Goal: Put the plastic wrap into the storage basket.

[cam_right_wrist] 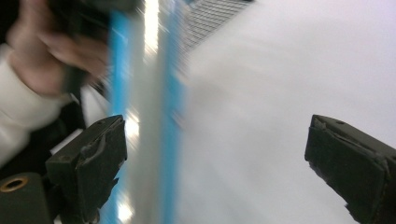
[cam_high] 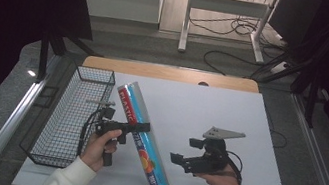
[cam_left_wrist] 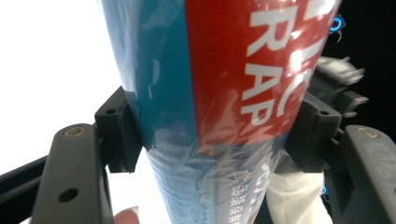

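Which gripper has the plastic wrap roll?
The left gripper, jaws clamped around the roll. The right gripper stands open, apart from the roll, nothing between its jaws.

White sleeves [cam_high: 68, 178], black tools [cam_high: 132, 128] (screws showing), trailing cables, grey three-cornered plate [cam_high: 223, 133]

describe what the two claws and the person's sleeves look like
Both are black handheld tools with pistol-style handles and trailing black cables. The left claw has blocky black pads; the right claw carries a grey three-cornered plate. Both sleeves are white.
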A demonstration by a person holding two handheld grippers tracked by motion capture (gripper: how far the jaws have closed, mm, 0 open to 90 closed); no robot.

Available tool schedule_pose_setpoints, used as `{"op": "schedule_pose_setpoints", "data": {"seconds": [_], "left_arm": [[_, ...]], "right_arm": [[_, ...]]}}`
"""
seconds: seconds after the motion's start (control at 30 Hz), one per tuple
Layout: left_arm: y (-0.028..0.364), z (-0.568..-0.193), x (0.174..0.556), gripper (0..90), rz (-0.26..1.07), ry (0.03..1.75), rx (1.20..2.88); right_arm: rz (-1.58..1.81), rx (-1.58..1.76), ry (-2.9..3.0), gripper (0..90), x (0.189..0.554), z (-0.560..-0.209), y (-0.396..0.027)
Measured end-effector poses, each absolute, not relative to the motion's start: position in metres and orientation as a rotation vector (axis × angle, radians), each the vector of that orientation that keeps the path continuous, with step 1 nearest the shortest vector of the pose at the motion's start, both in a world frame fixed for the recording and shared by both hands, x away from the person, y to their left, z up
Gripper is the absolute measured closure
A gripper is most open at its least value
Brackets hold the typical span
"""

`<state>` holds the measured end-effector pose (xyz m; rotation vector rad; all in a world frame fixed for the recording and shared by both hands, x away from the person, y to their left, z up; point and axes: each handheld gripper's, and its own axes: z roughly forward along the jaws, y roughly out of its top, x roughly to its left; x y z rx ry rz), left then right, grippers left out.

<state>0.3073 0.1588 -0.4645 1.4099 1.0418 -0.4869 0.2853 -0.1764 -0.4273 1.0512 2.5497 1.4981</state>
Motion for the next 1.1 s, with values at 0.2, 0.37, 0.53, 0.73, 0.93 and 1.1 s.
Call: {"op": "schedule_pose_setpoints", "data": {"seconds": [0.2, 0.37, 0.53, 0.73, 0.93, 1.1], "left_arm": [[0.18, -0.448, 0.301, 31.8, -0.457, 1.033, 1.391], [0.198, -0.431, 0.295, 31.8, -0.4, 1.044, 1.397], [0.215, -0.42, 0.29, 31.8, -0.369, 1.069, 1.406], [0.233, -0.41, 0.285, 31.9, -0.339, 1.071, 1.415], [0.251, -0.403, 0.284, 31.9, -0.31, 1.084, 1.422], [0.265, -0.395, 0.284, 31.9, -0.293, 1.104, 1.418]], "right_arm": [[1.382, 1.09, 2.522, 7.2, 0.286, -0.446, -0.21], [1.319, 1.133, 2.53, 8.2, 0.292, -0.462, -0.222], [1.279, 1.128, 2.538, 8.2, 0.296, -0.468, -0.221], [1.252, 1.135, 2.527, 8.5, 0.296, -0.472, -0.22], [1.203, 1.14, 2.518, 8.4, 0.296, -0.476, -0.218], [1.214, 1.14, 2.509, 8.7, 0.295, -0.475, -0.219]]}}
